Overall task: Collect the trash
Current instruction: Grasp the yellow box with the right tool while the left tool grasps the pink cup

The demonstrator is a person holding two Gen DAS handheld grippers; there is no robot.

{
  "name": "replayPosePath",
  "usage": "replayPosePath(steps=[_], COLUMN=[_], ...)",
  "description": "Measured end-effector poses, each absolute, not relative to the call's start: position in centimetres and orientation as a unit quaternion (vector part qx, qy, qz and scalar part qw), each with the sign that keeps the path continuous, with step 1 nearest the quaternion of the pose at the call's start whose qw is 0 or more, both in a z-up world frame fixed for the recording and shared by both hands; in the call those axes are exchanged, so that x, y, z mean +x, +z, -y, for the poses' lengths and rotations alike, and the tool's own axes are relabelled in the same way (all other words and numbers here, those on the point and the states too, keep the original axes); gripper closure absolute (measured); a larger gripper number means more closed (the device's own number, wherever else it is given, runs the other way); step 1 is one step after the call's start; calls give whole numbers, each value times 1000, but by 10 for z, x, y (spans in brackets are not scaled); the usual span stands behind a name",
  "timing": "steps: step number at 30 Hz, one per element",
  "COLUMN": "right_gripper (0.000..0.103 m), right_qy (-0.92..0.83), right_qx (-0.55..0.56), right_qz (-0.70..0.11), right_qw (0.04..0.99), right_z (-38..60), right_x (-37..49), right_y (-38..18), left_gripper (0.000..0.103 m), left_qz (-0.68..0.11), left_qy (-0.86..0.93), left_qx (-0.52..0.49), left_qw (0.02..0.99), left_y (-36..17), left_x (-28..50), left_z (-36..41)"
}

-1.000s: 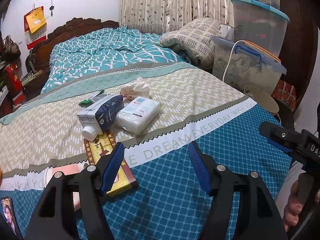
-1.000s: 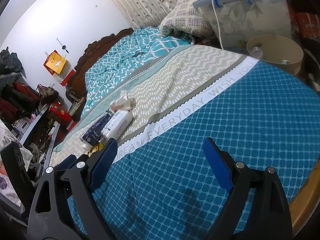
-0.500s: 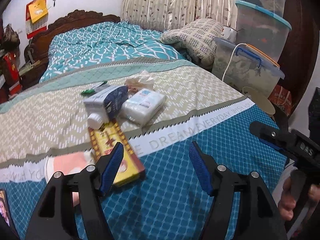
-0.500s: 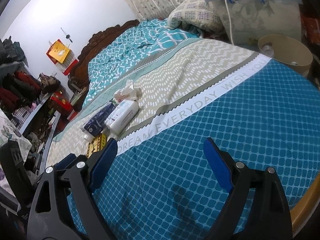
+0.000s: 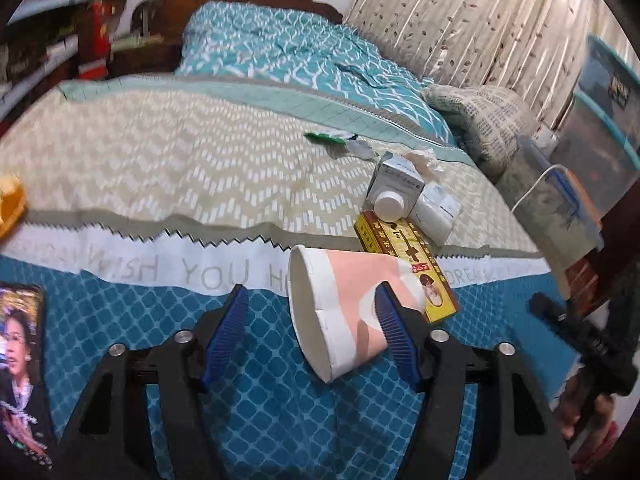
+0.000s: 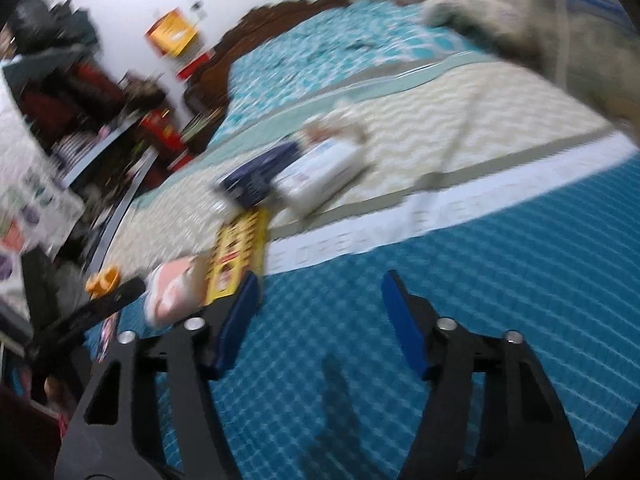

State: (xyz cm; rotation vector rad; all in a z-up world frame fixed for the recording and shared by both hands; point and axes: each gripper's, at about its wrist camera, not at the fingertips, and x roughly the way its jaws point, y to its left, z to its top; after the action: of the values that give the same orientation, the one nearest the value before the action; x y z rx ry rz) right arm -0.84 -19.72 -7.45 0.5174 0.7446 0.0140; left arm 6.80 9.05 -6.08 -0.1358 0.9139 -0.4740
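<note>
On the blue bedspread [image 5: 260,420] the left gripper [image 5: 310,322] hangs with its fingers spread wide, gripping nothing. A pink and white paper cup [image 5: 344,304] lies tipped on its side between them, close to the right finger. Just beyond lie a yellow box [image 5: 404,256], a white bottle [image 5: 389,205] and a tissue pack [image 5: 436,210]. The right gripper [image 6: 320,308] gapes wide too, over bare bedspread.

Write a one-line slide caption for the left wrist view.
Open left gripper approaches a tipped paper cup beside a yellow box on the bed.
</note>
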Motion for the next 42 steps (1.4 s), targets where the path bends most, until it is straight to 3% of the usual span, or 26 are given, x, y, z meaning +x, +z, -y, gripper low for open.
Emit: replayPosePath(steps=[4, 7, 9, 11, 17, 19, 30, 42], right_gripper=[48, 45, 24, 20, 21, 37, 38, 38], right_qy=[36, 51, 66, 76, 85, 89, 66, 21], right_qx=[219, 185, 157, 131, -2, -13, 31, 36], right_qz=[-386, -404, -412, -411, -427, -431, -412, -408], right_qw=[895, 894, 895, 899, 900, 898, 908, 912], right_z=[176, 155, 136, 121, 74, 74, 127, 159], right_x=[18, 36, 46, 51, 68, 69, 9, -26], right_y=[-81, -85, -86, -86, -99, -103, -93, -91], left_gripper=[43, 35, 30, 30, 30, 23, 22, 22], left_qz=[-457, -464, -468, -470, -473, -473, -494, -517], left_qy=[-246, -258, -268, -271, -279, -289, -299, -356], left_qx=[-75, -81, -88, -88, -92, -91, -107, -105], left_qw=[851, 844, 838, 835, 831, 828, 809, 772], left_y=[-71, -72, -73, -75, -76, -76, -88, -92], left_x=[82, 95, 103, 109, 120, 124, 123, 52], left_z=[-87, -83, -81, -77, -71, -68, -59, -33])
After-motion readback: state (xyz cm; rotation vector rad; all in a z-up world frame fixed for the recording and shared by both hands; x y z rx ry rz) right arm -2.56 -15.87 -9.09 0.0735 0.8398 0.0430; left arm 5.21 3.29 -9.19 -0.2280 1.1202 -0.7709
